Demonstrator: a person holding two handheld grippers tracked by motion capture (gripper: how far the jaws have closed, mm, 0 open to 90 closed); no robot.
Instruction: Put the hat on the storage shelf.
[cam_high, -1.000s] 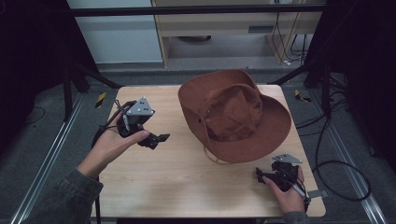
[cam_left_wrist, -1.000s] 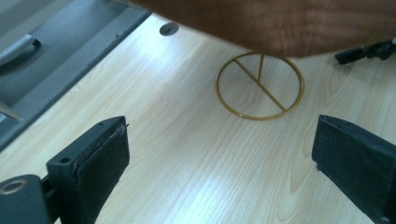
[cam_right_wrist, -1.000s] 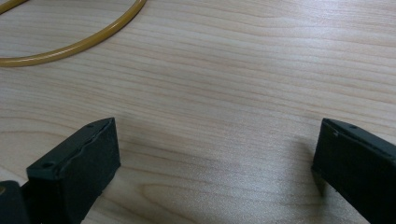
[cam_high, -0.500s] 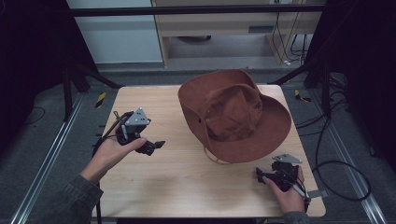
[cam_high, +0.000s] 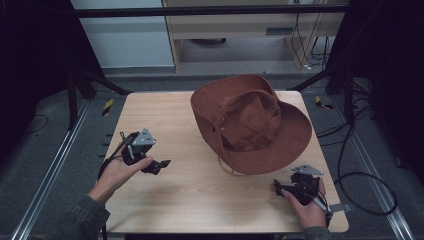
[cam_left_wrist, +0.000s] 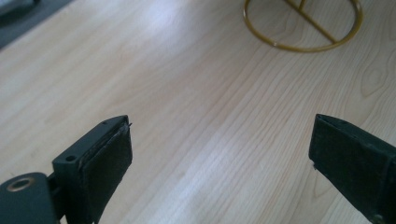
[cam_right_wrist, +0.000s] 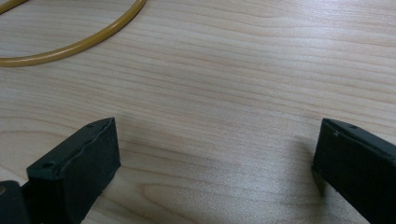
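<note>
Brown hat (cam_high: 250, 122) on table (cam_high: 165, 200), cord (cam_high: 231, 169) at brim. Left gripper (cam_high: 159, 165), right gripper (cam_high: 278, 188): jaws wide, empty. Advice: probably grip brim edge, not cord.

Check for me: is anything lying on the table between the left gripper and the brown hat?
Nothing visible does. Bare wood lies between the left gripper, jaws open, and the brown hat on the table. The left gripper view shows open tabletop up to the thin gold wire ring under the hat, part of its stand.
</note>
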